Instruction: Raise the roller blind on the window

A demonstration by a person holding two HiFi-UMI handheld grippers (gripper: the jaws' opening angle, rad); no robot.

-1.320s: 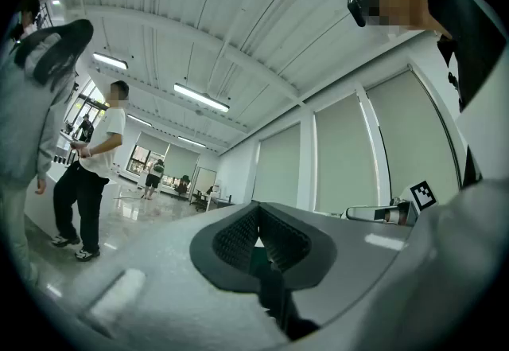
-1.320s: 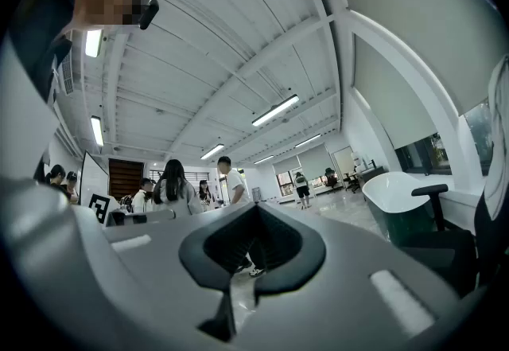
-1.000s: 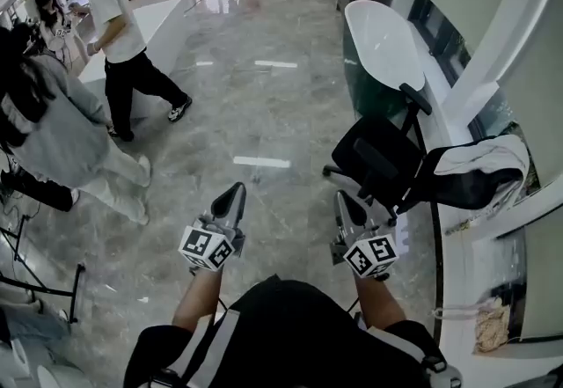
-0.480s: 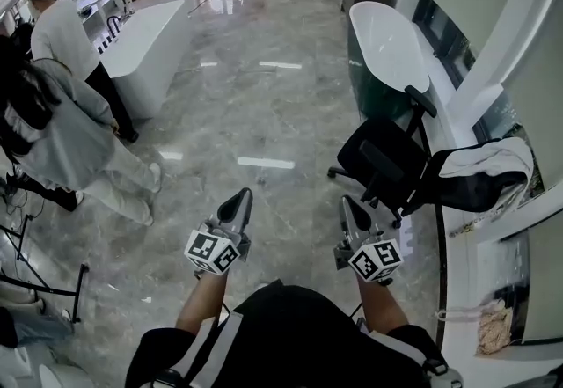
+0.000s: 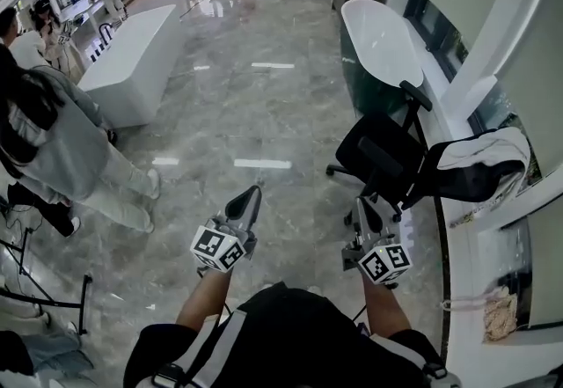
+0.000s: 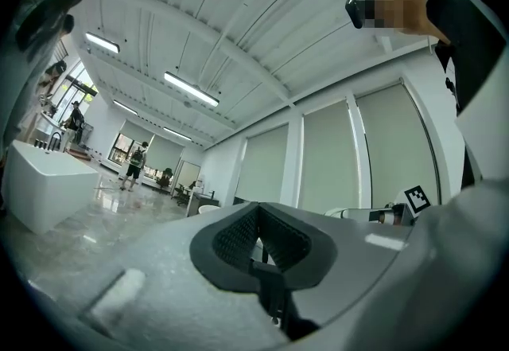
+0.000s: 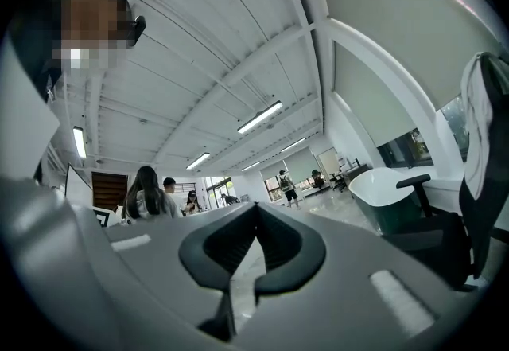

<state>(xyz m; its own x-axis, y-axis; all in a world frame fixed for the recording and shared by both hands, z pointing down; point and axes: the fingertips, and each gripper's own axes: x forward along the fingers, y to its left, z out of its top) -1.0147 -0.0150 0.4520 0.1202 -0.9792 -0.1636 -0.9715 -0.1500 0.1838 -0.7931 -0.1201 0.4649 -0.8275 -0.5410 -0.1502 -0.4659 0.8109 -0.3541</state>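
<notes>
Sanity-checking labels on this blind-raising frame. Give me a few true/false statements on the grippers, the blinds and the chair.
1. The left gripper and the right gripper are both shut and empty. True.
2. The left gripper is clamped on a blind cord. False: nothing is between its closed jaws, and both grippers are out over the floor.
3. A white garment is draped over the black office chair. True.
4. The roller blinds are rolled all the way up. False: in the left gripper view they hang down over the windows.
</notes>
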